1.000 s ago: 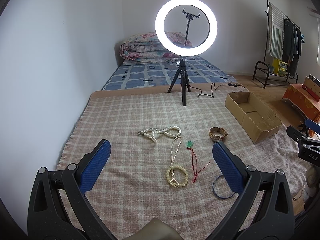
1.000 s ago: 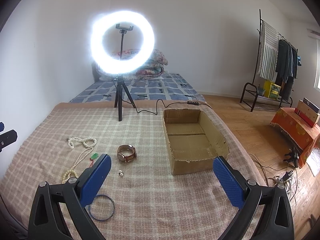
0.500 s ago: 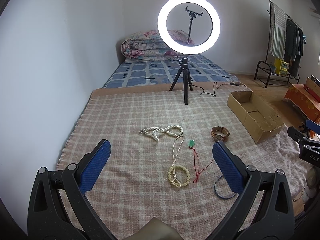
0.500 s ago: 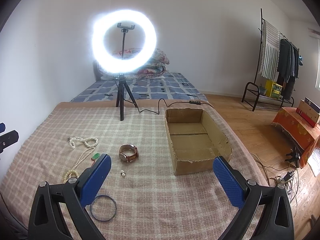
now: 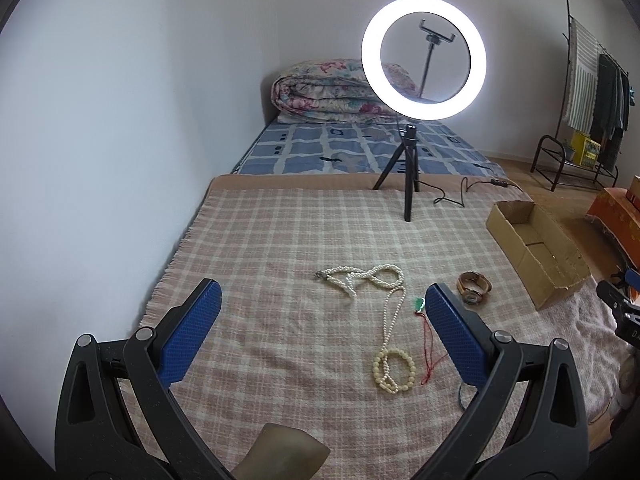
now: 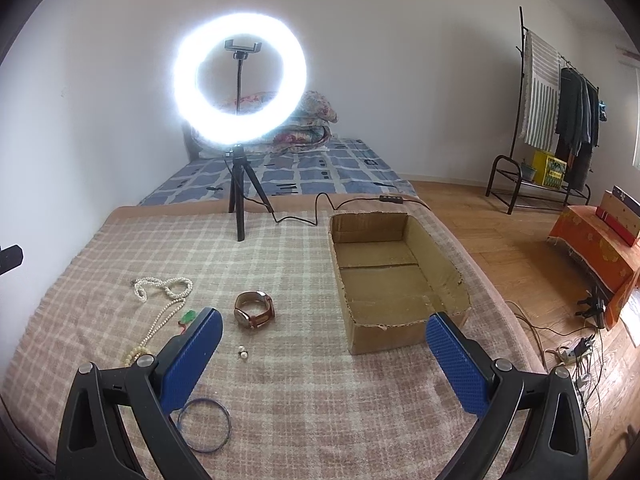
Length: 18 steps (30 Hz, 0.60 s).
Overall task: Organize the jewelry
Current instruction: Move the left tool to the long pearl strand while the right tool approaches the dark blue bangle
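Jewelry lies on a plaid blanket (image 5: 280,240). A white pearl necklace (image 5: 360,276) lies in a loop, with a cream bead strand (image 5: 394,368) trailing toward me. A green pendant on red cord (image 5: 419,304) and a brown-strap watch (image 5: 474,286) lie beside them. In the right wrist view I see the watch (image 6: 254,310), two small pearl earrings (image 6: 242,352) and a blue bangle (image 6: 204,424). An open empty cardboard box (image 6: 392,280) stands on the right. My left gripper (image 5: 320,320) and right gripper (image 6: 320,332) are both open and empty, above the blanket.
A lit ring light on a tripod (image 5: 410,184) stands at the blanket's far edge, its cable (image 6: 304,216) running toward the box. A bed with a folded quilt (image 5: 332,92) lies behind. A clothes rack (image 6: 560,112) and wooden floor are on the right.
The left wrist view has shifted left, so the jewelry now sits further right in it. The right gripper has edged forward a little. Nothing on the blanket has moved.
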Available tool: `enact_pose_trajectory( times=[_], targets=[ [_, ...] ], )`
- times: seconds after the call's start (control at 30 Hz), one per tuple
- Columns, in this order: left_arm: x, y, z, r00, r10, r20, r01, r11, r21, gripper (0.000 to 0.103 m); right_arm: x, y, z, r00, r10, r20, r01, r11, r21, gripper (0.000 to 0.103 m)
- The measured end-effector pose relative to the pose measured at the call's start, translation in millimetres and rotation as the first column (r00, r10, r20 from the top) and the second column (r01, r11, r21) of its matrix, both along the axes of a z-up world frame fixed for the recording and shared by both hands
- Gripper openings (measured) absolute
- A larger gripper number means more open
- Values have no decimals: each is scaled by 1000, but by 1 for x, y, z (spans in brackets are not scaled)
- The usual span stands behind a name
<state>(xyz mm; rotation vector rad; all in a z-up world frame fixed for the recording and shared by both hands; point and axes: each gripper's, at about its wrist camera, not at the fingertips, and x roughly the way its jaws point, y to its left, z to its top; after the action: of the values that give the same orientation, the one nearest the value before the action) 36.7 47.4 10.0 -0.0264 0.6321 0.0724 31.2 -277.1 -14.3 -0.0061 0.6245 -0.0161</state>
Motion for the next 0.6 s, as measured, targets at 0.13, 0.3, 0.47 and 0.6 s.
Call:
enact_pose_trajectory(
  times=[0.13, 0.3, 0.47, 0.6],
  targets=[
    [13, 13, 0, 1000, 24, -16, -24, 1000, -13, 103, 7, 7, -2, 1000, 21, 11, -20, 1000, -14, 103],
    [33, 21, -4, 999, 14, -43, -16, 999, -44, 103, 18, 12, -7, 998, 67, 14, -68, 997, 26, 103],
    [52, 29, -19, 996, -34, -84, 21, 987, -156, 103, 30, 24, -18, 993, 121, 5, -121, 992, 21, 102],
    [67, 23, -31, 990, -68, -126, 45, 984, -174, 94, 39, 38, -27, 983, 180, -29, -180, 984, -6, 99]
  ],
)
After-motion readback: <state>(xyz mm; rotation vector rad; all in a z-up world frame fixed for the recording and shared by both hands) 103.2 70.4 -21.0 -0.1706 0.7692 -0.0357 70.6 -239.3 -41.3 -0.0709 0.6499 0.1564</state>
